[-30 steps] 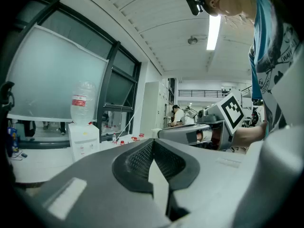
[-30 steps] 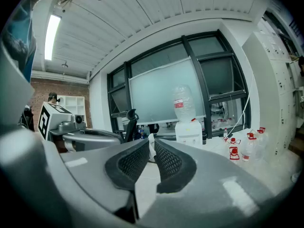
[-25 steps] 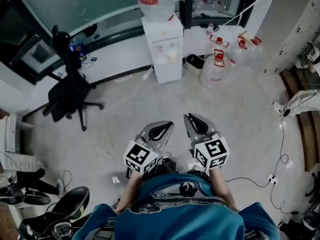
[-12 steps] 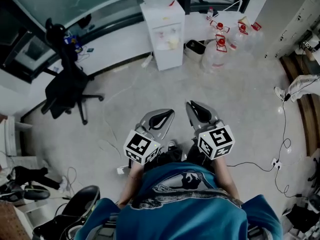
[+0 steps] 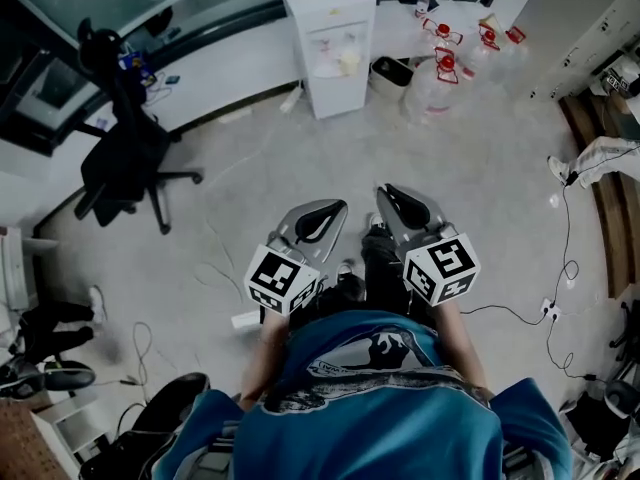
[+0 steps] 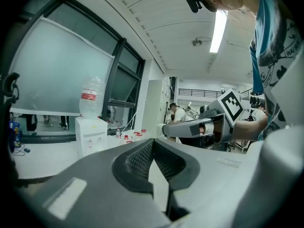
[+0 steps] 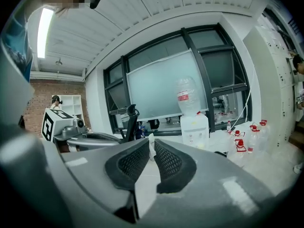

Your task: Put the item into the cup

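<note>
I hold both grippers side by side in front of my chest, above a grey floor. My right gripper [image 5: 384,191] is shut on a small thin white item [image 7: 151,147] that sticks up between its tips. It is hidden in the head view. My left gripper [image 5: 340,207] is shut with nothing in it, and its ribbed pads [image 6: 142,158] meet at the tip. The right gripper [image 6: 167,128] also shows off to the right in the left gripper view. No cup shows in any view.
A white water dispenser [image 5: 328,38] stands ahead by the window wall, with several red-capped water jugs [image 5: 440,68] to its right. A black office chair [image 5: 125,163] is at the left. Cables [image 5: 560,268] and a white socket strip [image 5: 245,319] lie on the floor.
The dispenser, jugs and chair have slid toward the top of the head view. Both grippers have stayed side by side, and my legs now show beneath them.
</note>
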Tool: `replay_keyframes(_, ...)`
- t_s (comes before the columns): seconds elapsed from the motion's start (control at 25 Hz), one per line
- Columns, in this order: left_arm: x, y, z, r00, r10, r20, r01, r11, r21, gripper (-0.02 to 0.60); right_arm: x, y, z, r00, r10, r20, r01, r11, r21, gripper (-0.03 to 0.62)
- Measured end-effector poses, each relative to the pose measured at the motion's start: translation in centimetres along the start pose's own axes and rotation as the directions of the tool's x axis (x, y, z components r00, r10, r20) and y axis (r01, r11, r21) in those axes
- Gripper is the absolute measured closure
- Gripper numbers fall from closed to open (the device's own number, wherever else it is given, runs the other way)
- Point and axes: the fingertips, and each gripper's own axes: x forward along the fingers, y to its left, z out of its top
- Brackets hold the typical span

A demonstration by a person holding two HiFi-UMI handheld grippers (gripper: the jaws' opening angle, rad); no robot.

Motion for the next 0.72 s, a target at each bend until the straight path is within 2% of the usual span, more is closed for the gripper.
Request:
replay_keyframes(0.4,1.8,5.1,-1.5,0.998,0.062,-0.03,-0.064,0.996,-0.062,0.568,5.3,-2.3,-0.8,0.997,0.057,-0.049,-0.056,0.998,0.038,0.559)
replay_keyframes(0.56,4.2,8.2,-1.9,0.995,0.076,-0.06,-0.08,0.995,-0.06,0.568,8.6,-5.0,-0.6,0.996,0.073,-0.047,-0.071,0.996,0.056,0.559)
replay_keyframes(0.72,7.9,11.9,-0.4,0.994,0.077,-0.081,-0.08,0.996,-0.037,0.568,12.3,-9.2,0.7,0.996,0.072,-0.052,-0.068,0.995,0.073,0.559)
